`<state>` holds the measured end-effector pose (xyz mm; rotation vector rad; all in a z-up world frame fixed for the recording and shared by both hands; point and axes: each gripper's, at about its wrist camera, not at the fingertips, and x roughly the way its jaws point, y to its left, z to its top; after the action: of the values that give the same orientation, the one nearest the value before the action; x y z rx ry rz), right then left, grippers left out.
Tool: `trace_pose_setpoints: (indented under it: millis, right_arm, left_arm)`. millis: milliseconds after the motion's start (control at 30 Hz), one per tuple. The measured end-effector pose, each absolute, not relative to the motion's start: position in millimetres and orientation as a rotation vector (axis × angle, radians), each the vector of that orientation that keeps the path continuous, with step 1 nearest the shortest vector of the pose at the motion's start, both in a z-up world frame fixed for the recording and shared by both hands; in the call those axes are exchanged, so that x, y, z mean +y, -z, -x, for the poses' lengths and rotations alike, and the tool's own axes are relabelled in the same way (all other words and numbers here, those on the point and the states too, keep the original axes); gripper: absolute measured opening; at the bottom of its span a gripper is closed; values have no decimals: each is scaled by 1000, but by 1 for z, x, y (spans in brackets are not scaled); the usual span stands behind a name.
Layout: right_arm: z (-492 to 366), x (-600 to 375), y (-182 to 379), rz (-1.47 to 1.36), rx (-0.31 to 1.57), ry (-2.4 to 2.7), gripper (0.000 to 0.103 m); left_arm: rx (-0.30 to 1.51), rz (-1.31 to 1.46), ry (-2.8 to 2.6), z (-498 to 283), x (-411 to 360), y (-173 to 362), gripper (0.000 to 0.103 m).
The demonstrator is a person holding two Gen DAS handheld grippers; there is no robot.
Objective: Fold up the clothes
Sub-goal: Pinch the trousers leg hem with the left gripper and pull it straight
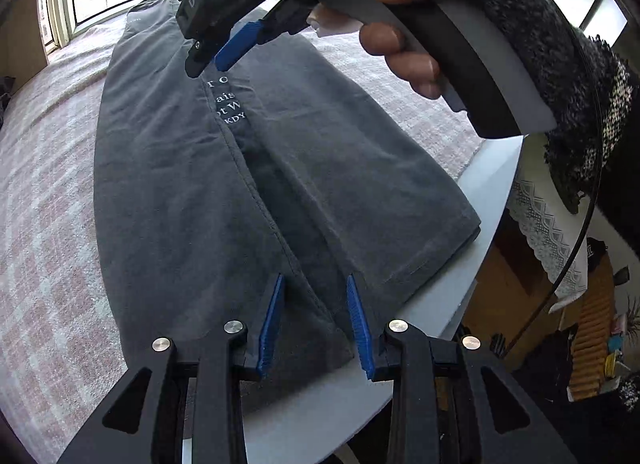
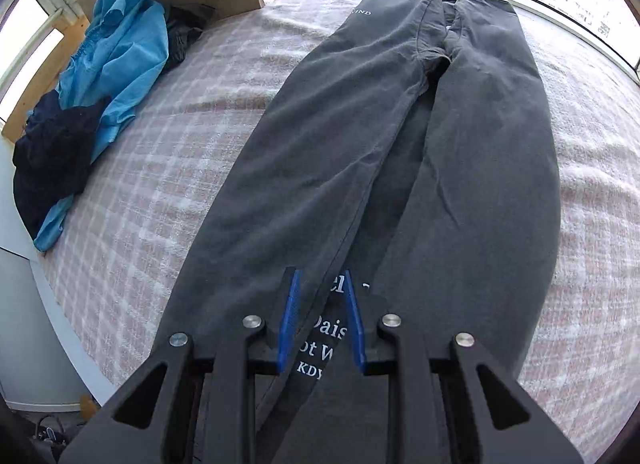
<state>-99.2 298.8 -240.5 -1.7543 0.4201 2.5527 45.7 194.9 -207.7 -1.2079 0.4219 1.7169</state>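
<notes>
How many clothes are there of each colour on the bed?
Grey: 1, the dark grey garment with white lettering, lying flat.
Blue: 1, the bright blue garment crumpled by the wall.
Dark navy or black: 2 as far as I can tell, one dark heap against the blue one, another dark bundle behind it.
Total: 4

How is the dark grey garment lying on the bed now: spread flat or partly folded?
Partly folded: the grey garment lies lengthwise, both long sides turned in and meeting along a centre seam over white lettering.
</notes>
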Motion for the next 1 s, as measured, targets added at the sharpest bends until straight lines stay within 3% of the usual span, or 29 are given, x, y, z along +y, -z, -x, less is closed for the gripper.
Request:
trace_pose_setpoints:
  millis: [133,200,267,333,600,833,1000]
  right_arm:
    - [107,298,250,1822,448,-2563,23]
    - [109,298,255,1855,431,-2558,21]
    - [109,298,254,1861,400,-2569,8]
    - [108,301,251,1864,431,-2588,6]
    - [99,307,236,1846,404,-2607,5]
    - [99,308,256,1884,338,-2540,7]
    - [96,318,219,1743,326,-2612,9]
  left_arm:
    - [399,1205,-1737,-45,191,206,29]
    - [376,1217,-1746,-41,186,206,20]
    - [343,1241,-1755,-35,180,206,9]
    - [289,1274,-1746,-28,174,206,3]
    - [231,1268,-1721,-31,162,190,2]
    - [270,1273,-1674,-34,165,193,2]
    - [209,1315,-1621,-31,154,188,3]
